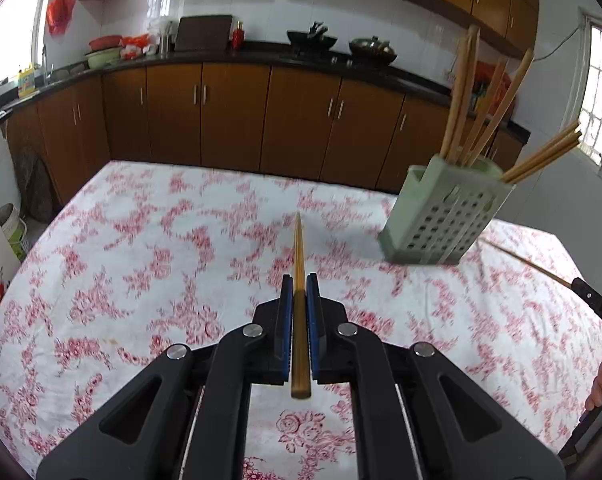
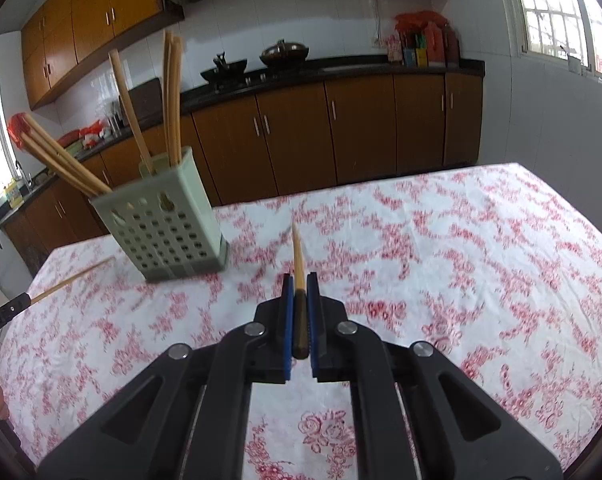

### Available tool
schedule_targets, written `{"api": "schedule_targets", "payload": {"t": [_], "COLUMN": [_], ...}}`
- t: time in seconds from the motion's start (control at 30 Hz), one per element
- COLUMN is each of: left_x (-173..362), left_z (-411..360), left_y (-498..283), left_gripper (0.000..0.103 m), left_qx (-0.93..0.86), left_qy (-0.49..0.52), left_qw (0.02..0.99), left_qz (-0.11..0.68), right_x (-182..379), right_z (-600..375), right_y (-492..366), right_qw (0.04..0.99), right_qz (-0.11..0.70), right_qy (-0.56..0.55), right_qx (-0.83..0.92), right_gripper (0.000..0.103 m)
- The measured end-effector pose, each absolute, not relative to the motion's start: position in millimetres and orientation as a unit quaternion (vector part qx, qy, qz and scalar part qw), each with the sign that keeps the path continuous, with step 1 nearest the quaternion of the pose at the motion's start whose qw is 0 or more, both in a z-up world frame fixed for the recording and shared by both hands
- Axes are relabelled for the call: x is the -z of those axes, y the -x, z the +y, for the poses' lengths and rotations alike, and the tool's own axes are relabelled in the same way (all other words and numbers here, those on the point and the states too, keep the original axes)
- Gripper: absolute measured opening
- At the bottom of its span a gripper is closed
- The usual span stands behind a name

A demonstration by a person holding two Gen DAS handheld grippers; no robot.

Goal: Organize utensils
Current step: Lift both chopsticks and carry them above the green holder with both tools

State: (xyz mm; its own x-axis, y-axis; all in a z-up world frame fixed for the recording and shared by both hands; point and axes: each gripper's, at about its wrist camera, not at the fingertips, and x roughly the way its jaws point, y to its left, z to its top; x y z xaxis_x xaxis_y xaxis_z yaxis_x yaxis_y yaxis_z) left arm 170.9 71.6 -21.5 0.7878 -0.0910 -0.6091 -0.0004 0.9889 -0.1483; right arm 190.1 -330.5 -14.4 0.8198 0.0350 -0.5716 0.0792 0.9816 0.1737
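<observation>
your left gripper point(image 1: 299, 286) clamps a chopstick point(image 1: 299, 248) pointing straight ahead over the floral tablecloth point(image 1: 141, 272); ahead to its right stands the green holder point(image 1: 441, 216), chopsticks leaning inside.

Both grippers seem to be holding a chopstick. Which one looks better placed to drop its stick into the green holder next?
Hard to call, since both sit at similar range. Slight edge to the right gripper: the green holder looks a little nearer in its view than from the left gripper. Each grips a chopstick.
</observation>
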Motion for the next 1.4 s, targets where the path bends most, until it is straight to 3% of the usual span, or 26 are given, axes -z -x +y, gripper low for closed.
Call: {"api": "schedule_targets", "payload": {"t": [0.9,1.4], "left_x": [-100.3,-187.8], "left_z": [40.4,-28.0], "left_y": [-156.1,-178.6], "left_gripper": [0.007,0.007], "left_qx": [0.081,0.114], "left_qy": [0.044,0.055], "left_qw": [0.974,0.988], "left_qz": [0.205,0.084], "right_x": [-120.1,-231.7], "right_z": [-331.1,-291.7], "right_y": [-187.2,-199.2], "right_qw": [0.973,0.986], "right_qz": [0.187,0.045], "right_qy": [-0.123,-0.133], "right_qx": [-0.056,-0.093], "right_gripper": [0.007,0.007]}}
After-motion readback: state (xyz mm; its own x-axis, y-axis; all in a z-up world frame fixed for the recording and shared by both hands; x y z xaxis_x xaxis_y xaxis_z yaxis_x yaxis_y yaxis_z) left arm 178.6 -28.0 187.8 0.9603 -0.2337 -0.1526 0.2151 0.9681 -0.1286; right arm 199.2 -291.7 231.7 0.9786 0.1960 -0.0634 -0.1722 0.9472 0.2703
